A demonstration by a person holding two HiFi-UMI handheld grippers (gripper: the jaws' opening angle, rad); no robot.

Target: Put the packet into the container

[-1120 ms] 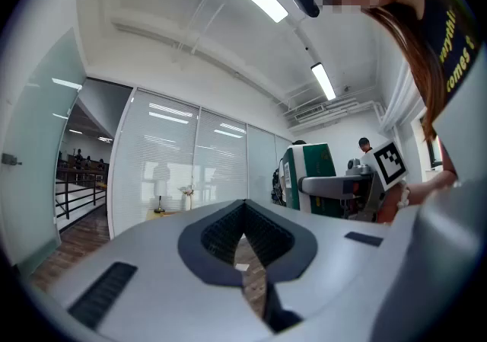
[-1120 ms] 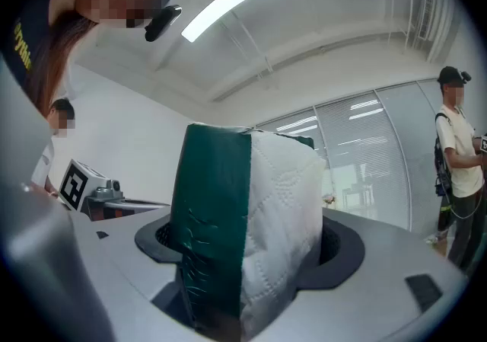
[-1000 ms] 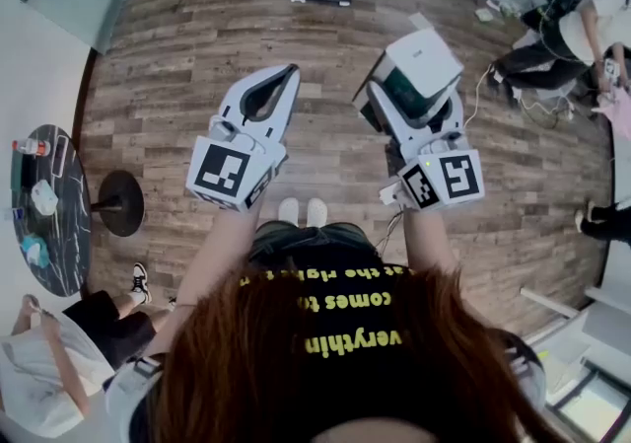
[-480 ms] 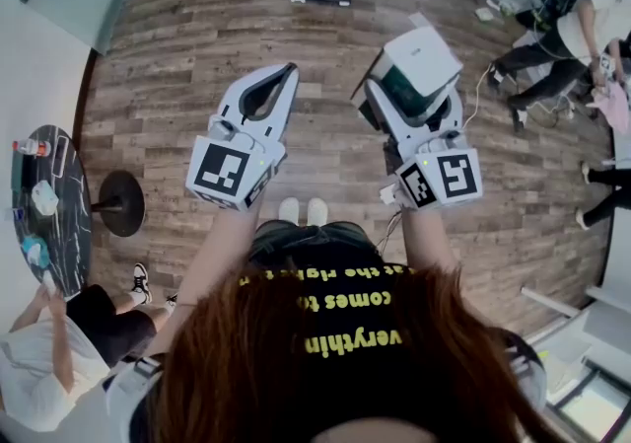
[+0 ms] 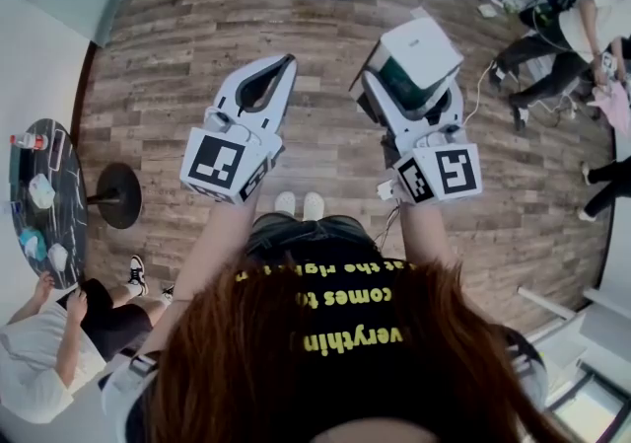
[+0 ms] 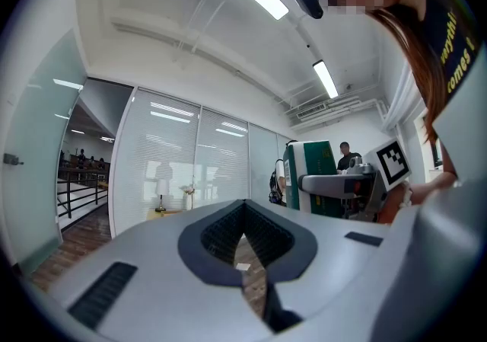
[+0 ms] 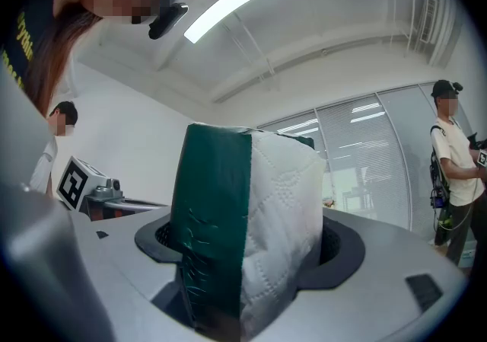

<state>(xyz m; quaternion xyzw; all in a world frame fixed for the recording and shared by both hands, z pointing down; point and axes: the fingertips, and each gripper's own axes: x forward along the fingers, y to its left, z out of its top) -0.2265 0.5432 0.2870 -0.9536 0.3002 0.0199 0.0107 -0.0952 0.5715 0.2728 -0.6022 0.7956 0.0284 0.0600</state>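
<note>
Head view: both grippers are held out over the wood floor (image 5: pixel 177 46). The right gripper (image 5: pixel 414 98) clamps the green-and-white packet (image 5: pixel 422 44); the left gripper (image 5: pixel 283 69) carries nothing. No container shows.

Left gripper view: jaws are closed tip to tip, with only the hollow between the pads open.

Right gripper view: the packet fills the jaw gap, upright and squeezed at its base.

Judgement: carry step, with the packet gripped but not placed. The next move calls for finding the container, bringing the packet over its opening, then releasing.

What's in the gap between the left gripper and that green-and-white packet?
Nothing is held there. The head view shows only the wooden floor below, between the left gripper and the packet, which the right gripper holds.
</note>
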